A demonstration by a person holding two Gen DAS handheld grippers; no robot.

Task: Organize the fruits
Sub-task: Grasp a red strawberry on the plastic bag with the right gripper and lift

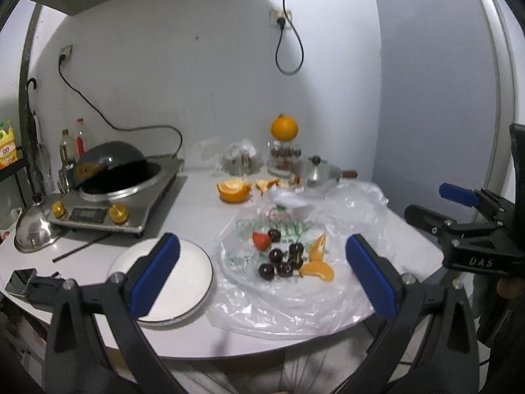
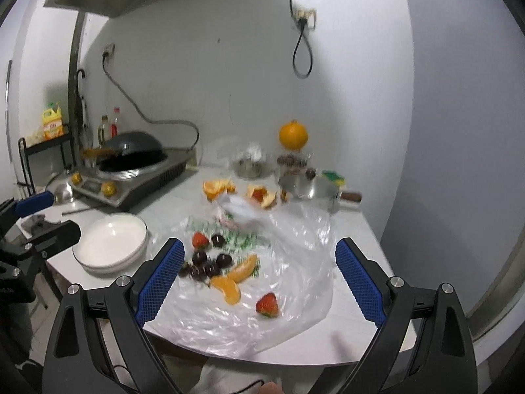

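On a clear plastic bag [image 1: 328, 282] [image 2: 295, 256] lie several dark cherries [image 1: 279, 261] [image 2: 210, 262], two orange segments [image 1: 317, 271] [image 2: 226, 289] and a strawberry [image 1: 261, 240] [image 2: 199, 239]. A second strawberry [image 2: 267, 304] lies nearer the table's front edge. An empty white bowl [image 1: 190, 272] [image 2: 111, 244] stands left of the bag. My left gripper [image 1: 262, 275] hovers open above the front of the table, one finger over the bowl. My right gripper [image 2: 259, 282] is open too, held above the bag with nothing between its fingers.
An induction cooker with a black wok [image 1: 115, 184] [image 2: 137, 167] fills the back left. At the back are orange peels [image 1: 233, 190] [image 2: 216, 187], a whole orange on a jar [image 1: 284, 128] [image 2: 293, 135], a small steel pot [image 1: 320, 172] [image 2: 308, 188] and a steel lid [image 1: 32, 229]. A phone [image 1: 19, 280] lies front left.
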